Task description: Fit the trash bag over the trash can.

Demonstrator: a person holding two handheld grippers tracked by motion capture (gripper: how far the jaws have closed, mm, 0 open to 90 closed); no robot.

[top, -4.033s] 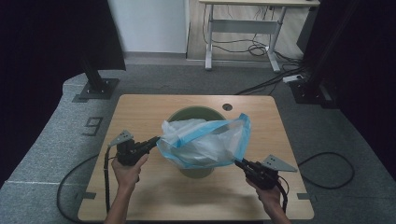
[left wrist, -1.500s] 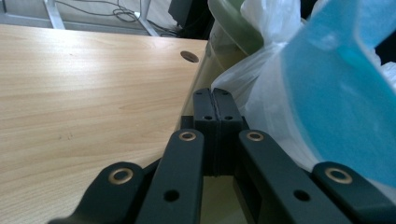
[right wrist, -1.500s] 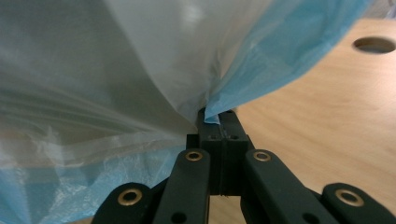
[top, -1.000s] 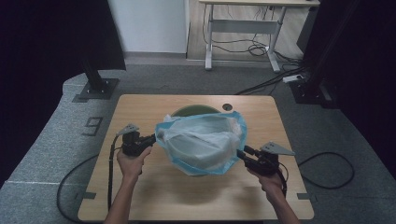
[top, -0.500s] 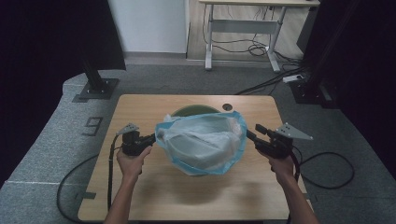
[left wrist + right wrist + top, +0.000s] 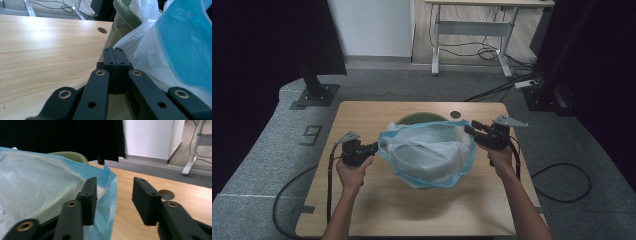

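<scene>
While the left gripper (image 6: pixel 373 148) stays clamped on the bag (image 6: pixel 428 152) rim at 9 o'clock of the bin (image 6: pixel 419 119), mid-counter (image 6: pixel 362 200), the right gripper (image 6: pixel 470 129) stands apart, jaws just closing, blue edge between them unpinched. Risk: a missed pinch lets the rim slide off the bin.

The high view looks from above the person's side, forward and down, and takes in the whole desk (image 6: pixel 362 200) and the grey floor behind it. The left gripper view sits very low and close, looking along the desk surface towards the green bin (image 6: pixel 125 17) and the plastic bag (image 6: pixel 180 50). The right gripper view is also close, facing across the bag's blue rim toward the white wall (image 6: pixel 150 137). All three views share the bag and the desk's cable hole (image 6: pixel 455 114).
</scene>
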